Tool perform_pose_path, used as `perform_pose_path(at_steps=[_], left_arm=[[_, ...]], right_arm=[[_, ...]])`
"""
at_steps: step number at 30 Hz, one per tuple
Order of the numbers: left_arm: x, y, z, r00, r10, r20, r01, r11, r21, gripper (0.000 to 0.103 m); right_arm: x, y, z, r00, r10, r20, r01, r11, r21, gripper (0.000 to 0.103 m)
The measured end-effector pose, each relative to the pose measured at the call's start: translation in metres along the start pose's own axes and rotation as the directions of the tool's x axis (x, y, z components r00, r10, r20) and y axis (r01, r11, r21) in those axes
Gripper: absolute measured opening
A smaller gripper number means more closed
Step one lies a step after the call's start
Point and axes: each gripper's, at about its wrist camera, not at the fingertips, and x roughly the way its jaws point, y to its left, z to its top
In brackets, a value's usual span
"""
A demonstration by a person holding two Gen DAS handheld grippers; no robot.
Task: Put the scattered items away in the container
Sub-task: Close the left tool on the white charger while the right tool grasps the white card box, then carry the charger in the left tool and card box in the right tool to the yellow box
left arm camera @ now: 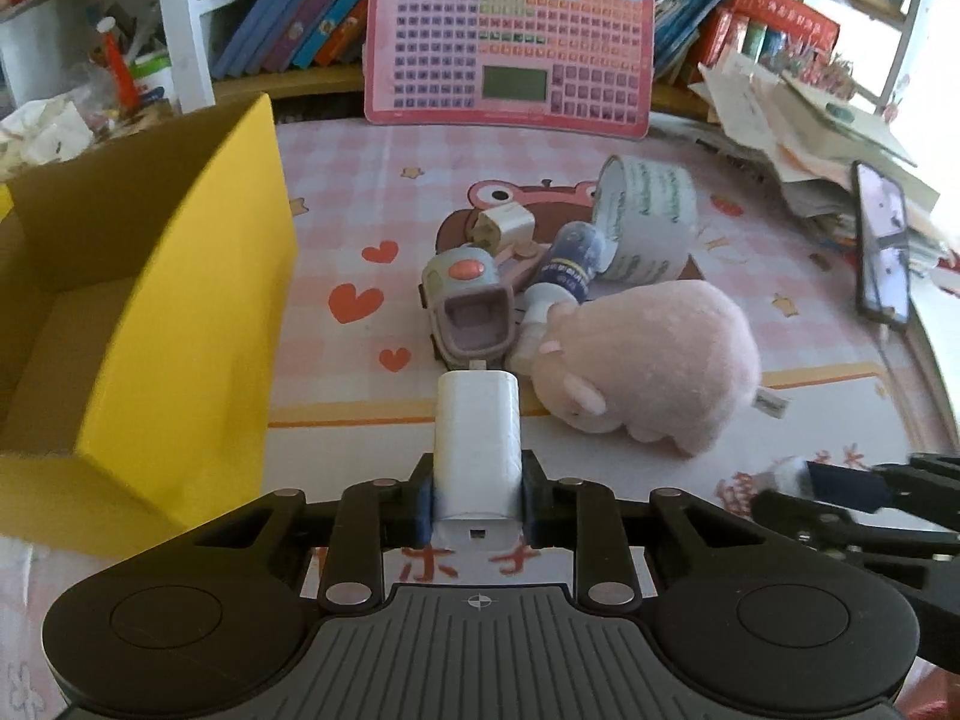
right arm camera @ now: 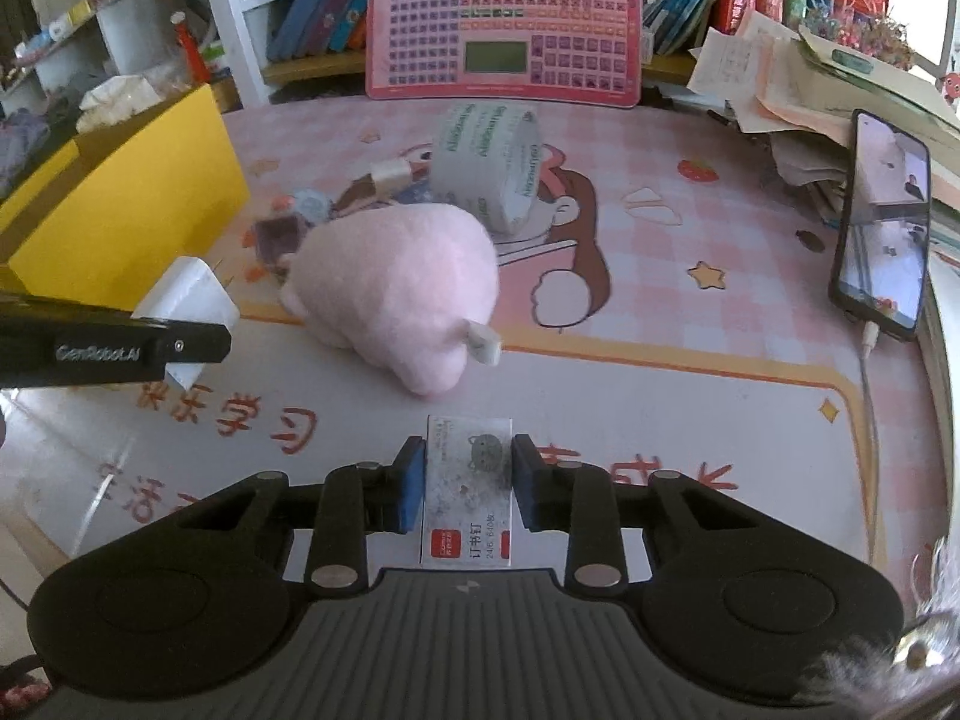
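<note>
Nearest the cameras, the left gripper [left arm camera: 478, 501] was clamped on a white charger [left arm camera: 478, 444] and the right gripper [right arm camera: 462, 489] on a staple box [right arm camera: 468, 486]. Beyond, a plush toy [left arm camera: 648, 360], tape roll [left arm camera: 651, 219] and small gadgets still littered the desk [left arm camera: 372, 192]; the yellow box [left arm camera: 180, 300] looked empty.

The box [left arm camera: 180, 312] stands at the left of the tabletop [left arm camera: 600, 456]. The plush [left arm camera: 648, 360] lies in the middle. Behind it lie a bottle [left arm camera: 567, 273], a toy [left arm camera: 471, 306] and a tape roll [left arm camera: 651, 216], close together. A phone [right arm camera: 882, 222] leans at the right. A board [left arm camera: 510, 39] stands at the back.
</note>
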Motion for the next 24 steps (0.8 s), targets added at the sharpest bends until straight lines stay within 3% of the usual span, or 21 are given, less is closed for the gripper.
perform_pose_path(at_steps=[16,24], left_arm=[[-0.038,0.014,-0.040,0.997,-0.073,0.010,0.072,0.997,0.030,0.025],[-0.057,0.052,-0.067,0.992,-0.122,0.030,0.120,0.992,0.040,0.025]], right_arm=[[-0.028,0.032,-0.017,0.999,0.018,0.034,-0.017,0.998,-0.055,0.029],[-0.033,0.072,-0.034,1.000,-0.009,0.022,0.010,0.999,-0.049,0.029]])
